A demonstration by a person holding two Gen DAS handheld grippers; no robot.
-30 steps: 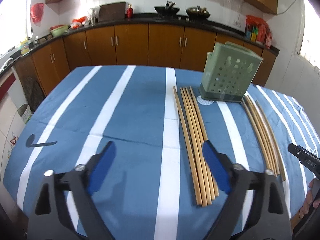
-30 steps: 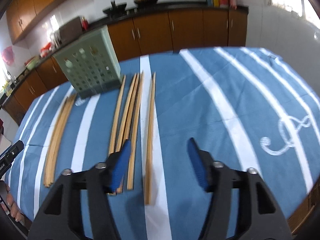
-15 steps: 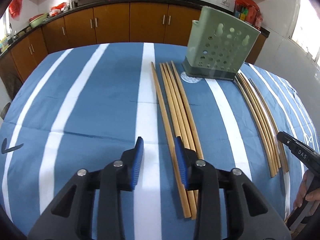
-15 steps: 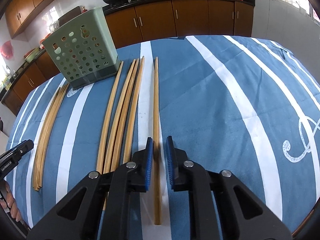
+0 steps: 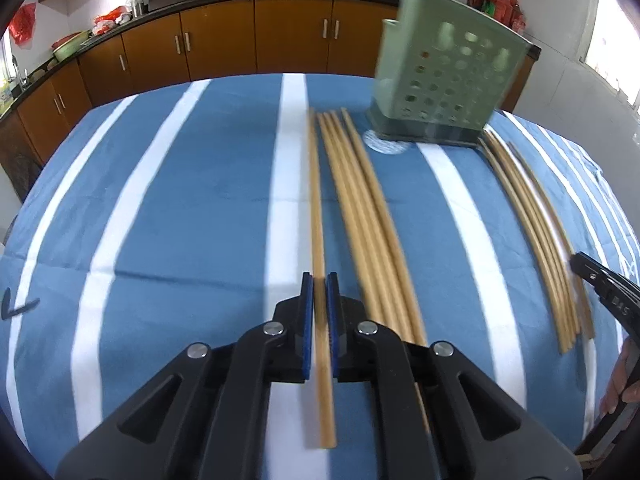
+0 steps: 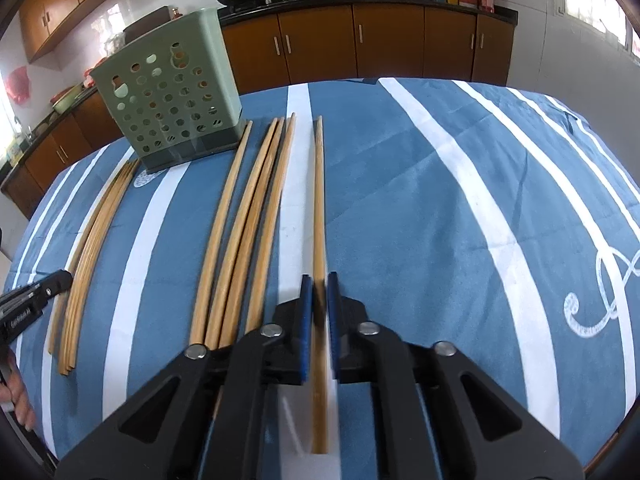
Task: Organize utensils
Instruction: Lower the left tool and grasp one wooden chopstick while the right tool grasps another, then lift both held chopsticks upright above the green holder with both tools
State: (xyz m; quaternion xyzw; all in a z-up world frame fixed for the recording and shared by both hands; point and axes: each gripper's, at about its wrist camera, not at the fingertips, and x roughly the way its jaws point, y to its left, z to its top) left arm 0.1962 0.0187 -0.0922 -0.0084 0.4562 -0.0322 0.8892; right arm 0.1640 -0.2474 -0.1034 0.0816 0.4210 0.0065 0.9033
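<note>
Each of your grippers, left (image 5: 319, 294) and right (image 6: 319, 294), pinches one chopstick (image 5: 316, 200) (image 6: 319, 200) near its table-edge end, ready for lifting toward the holder (image 5: 448, 84).

Both wrist views: close, downward, tablecloth (image 5: 192, 208) shared

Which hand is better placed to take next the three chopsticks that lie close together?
Right. The right claw, shut on the single chopstick, sits just beside those three chopsticks. The left claw grips a stick in the other pile, beyond the green holder.
</note>
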